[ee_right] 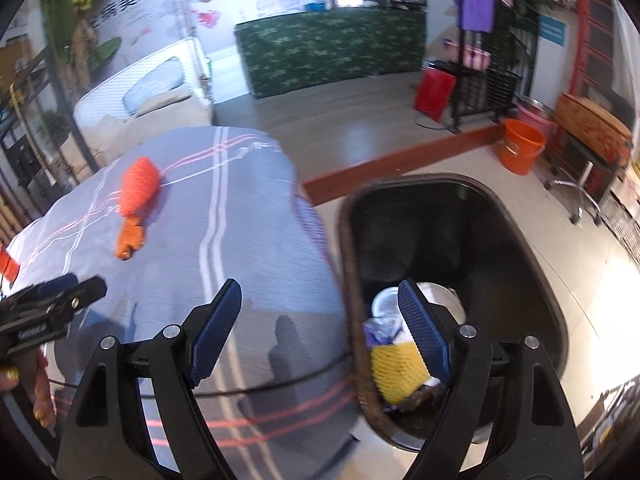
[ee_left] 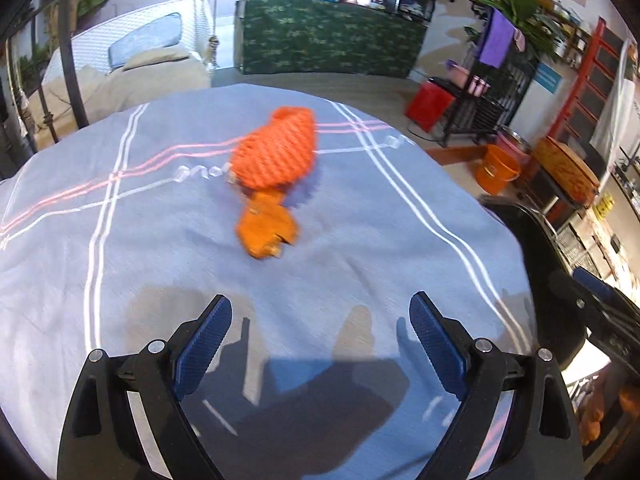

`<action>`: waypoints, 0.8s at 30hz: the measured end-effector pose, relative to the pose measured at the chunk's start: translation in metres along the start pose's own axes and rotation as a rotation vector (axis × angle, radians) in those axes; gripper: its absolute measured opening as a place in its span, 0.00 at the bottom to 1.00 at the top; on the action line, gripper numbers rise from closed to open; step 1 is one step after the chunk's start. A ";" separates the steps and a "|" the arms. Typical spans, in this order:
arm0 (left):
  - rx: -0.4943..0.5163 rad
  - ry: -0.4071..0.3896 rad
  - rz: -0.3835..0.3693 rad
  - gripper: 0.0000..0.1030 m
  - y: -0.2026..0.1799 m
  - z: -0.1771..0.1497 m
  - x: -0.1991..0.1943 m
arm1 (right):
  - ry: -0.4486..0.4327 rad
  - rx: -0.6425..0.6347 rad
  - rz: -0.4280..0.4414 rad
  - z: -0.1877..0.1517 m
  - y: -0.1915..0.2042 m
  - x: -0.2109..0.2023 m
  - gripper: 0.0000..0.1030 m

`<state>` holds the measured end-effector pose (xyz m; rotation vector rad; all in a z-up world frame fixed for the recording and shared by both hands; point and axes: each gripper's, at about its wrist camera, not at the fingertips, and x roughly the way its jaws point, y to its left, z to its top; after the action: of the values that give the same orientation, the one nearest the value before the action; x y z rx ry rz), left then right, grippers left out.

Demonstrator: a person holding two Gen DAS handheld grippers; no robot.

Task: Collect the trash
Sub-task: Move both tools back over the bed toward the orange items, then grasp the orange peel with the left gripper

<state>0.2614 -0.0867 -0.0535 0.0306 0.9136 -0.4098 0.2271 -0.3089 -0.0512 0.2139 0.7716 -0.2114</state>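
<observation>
Both grippers, left gripper (ee_left: pixel 320 340) and right gripper (ee_right: pixel 320 328), are hovering with fingers apart and empty (bin (ee_right: pixel 520 208) already holding scraps); next, I judge, comes gripping the orange net (ee_left: pixel 274 150) at twelve o'clock.

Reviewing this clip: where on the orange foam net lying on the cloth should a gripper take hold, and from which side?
Probably across the middle of the orange foam net, coming down from above. It lies flat on the striped cloth as a long, soft sleeve, so open jaws closing across its narrow width should pinch it. The left gripper is open, faces it and looks nearest. The crumpled orange piece lies at its near end, so stay clear of that.
</observation>
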 end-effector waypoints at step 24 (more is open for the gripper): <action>0.057 0.117 0.038 0.42 0.030 0.042 0.077 | 0.031 -0.144 0.080 0.048 0.082 0.048 0.78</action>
<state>0.3455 -0.0934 -0.0917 0.1248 1.0152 -0.4020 0.3144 -0.2491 -0.0420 0.1120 0.8038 -0.0768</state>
